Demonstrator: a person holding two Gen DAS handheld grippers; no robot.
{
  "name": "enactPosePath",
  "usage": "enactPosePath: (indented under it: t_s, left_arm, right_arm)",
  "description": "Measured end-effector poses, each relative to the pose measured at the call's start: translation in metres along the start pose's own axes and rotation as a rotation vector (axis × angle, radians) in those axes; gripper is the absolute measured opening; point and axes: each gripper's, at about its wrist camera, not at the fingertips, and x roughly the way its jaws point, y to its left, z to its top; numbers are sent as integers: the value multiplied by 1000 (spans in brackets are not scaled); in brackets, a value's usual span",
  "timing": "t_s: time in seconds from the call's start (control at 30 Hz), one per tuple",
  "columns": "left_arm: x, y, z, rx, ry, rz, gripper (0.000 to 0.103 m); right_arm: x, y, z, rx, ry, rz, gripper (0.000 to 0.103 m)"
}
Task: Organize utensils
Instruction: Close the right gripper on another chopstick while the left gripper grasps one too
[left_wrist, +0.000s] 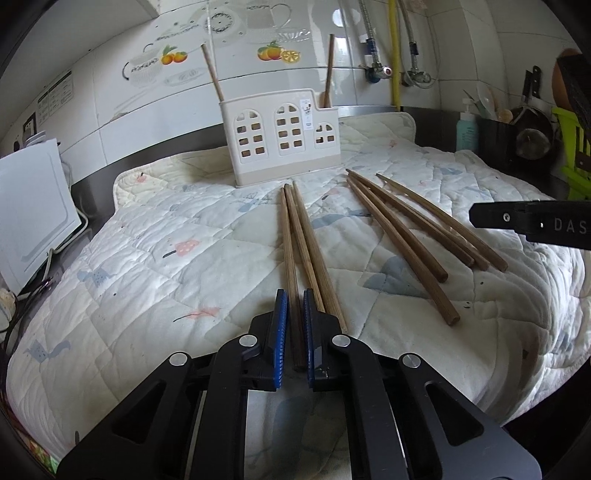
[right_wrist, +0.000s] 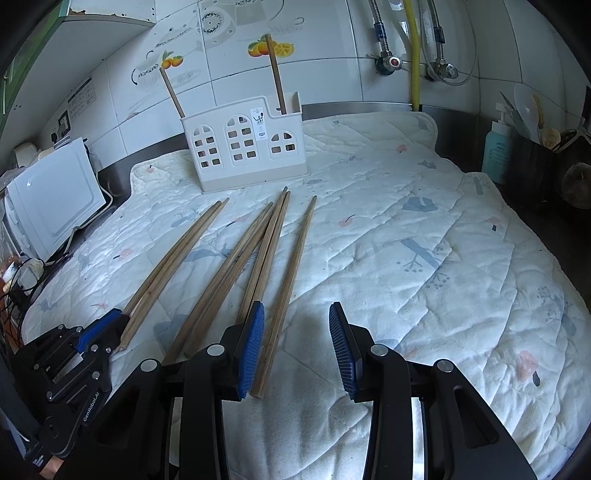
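Observation:
Several wooden chopsticks lie on a quilted mat (left_wrist: 147, 280). My left gripper (left_wrist: 295, 299) is shut on a chopstick (left_wrist: 290, 251), with two more chopsticks (left_wrist: 314, 254) just right of it. Another group of chopsticks (left_wrist: 410, 225) lies further right. A white utensil holder (left_wrist: 284, 136) with arched windows stands at the back with two chopsticks upright in it (left_wrist: 212, 74). My right gripper (right_wrist: 297, 314) is open above the mat (right_wrist: 424, 236), its left pad next to a chopstick (right_wrist: 291, 269). The left gripper (right_wrist: 110, 325) and the holder (right_wrist: 245, 147) also show in the right wrist view.
A white appliance (left_wrist: 33, 210) with cables stands at the left edge. A teal soap bottle (right_wrist: 496, 151), a dark container with utensils (right_wrist: 535, 162) and a green rack (left_wrist: 576, 144) stand at the right. Pipes and valves (right_wrist: 415, 55) run down the tiled wall.

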Motion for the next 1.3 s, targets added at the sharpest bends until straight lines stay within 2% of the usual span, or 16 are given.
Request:
enactPosePath:
  t_s: [0.13,0.3,1.0,1.3]
  left_arm:
    - [4,4,3,-20,7,-19,7]
    - [1,3,3,-4,2,-6,6]
    - [-20,12,25,-2,-72,8,5]
    - [-22,11,27,9,-79,9,5]
  right_arm:
    - [0,4,1,-10,0,1,34]
    - [-2,4,3,-13,-10,-3,25]
    - [10,12,-7,-12,34,-18,24]
    - [23,18,-7,-2,20,-80,15]
